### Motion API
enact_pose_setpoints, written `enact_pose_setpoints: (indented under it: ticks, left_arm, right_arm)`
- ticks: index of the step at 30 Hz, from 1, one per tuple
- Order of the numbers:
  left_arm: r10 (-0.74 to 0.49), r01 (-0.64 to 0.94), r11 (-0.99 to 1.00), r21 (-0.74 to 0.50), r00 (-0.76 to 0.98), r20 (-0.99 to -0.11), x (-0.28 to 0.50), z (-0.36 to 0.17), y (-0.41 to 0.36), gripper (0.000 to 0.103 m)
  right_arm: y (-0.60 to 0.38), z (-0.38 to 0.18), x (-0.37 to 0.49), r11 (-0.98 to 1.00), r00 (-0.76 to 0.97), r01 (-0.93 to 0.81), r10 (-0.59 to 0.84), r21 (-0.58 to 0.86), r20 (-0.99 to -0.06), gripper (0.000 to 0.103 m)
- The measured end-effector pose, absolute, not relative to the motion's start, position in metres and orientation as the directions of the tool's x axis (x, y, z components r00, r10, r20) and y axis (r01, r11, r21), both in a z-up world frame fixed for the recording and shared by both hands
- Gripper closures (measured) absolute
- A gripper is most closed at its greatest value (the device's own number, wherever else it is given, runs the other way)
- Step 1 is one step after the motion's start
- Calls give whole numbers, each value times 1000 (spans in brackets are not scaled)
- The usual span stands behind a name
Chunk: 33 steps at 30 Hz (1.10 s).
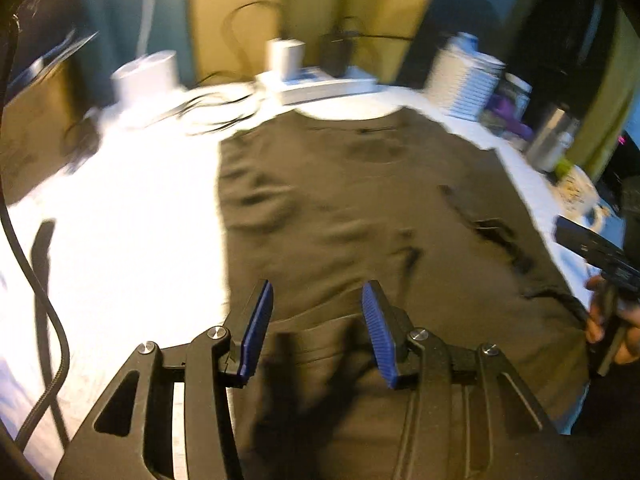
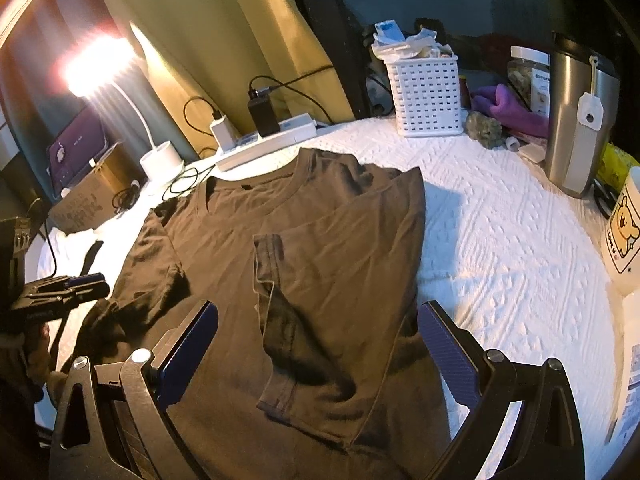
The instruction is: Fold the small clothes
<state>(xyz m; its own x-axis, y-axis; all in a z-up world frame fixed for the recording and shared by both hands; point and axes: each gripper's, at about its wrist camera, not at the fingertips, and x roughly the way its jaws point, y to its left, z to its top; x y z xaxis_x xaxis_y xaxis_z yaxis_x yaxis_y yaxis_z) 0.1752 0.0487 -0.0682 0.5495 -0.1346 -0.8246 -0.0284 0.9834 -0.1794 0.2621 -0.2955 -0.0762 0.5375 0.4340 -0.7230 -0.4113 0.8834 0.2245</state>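
Note:
A dark brown T-shirt (image 2: 340, 240) lies flat on the white quilted table cover (image 2: 500, 240), collar toward the far side. Its right side is folded inward, with the sleeve (image 2: 276, 312) lying on top. My right gripper (image 2: 319, 306) hovers open and wide over the shirt's near part, with nothing between its pads. My left gripper (image 1: 318, 286) is open just above the shirt (image 1: 360, 200) near its left edge, also holding nothing. The left wrist view is blurred. It shows the right gripper (image 1: 592, 248) at the far right, held by a hand (image 1: 600, 320).
At the back stand a lit desk lamp (image 2: 160, 160), a power strip (image 2: 272, 140) with chargers and cables, and a white basket (image 2: 426, 92). A jar (image 2: 528, 76), steel tumbler (image 2: 580, 112) and bear mug (image 2: 624, 232) line the right. A cardboard box (image 2: 88, 196) sits left.

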Motion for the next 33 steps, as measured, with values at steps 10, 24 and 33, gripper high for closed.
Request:
enact_pose_setpoints:
  ticks: [10,24,33]
  left_arm:
    - [-189,-13,973,-229,520,-833,163,-95,66,56]
    - [-268,139,963,-229,537,-800,131,-88,34,91]
    - [-316,226,946,-233,474,-822,125,-90,2,91]
  right_arm:
    - [-285,-80,254,891,524,-410,404,193,-750,2]
    - [-282,-85,240,898,522,-401,384,178,-762,2]
    - [-295,-88,233,904,525,-382,382,191,-761,2]
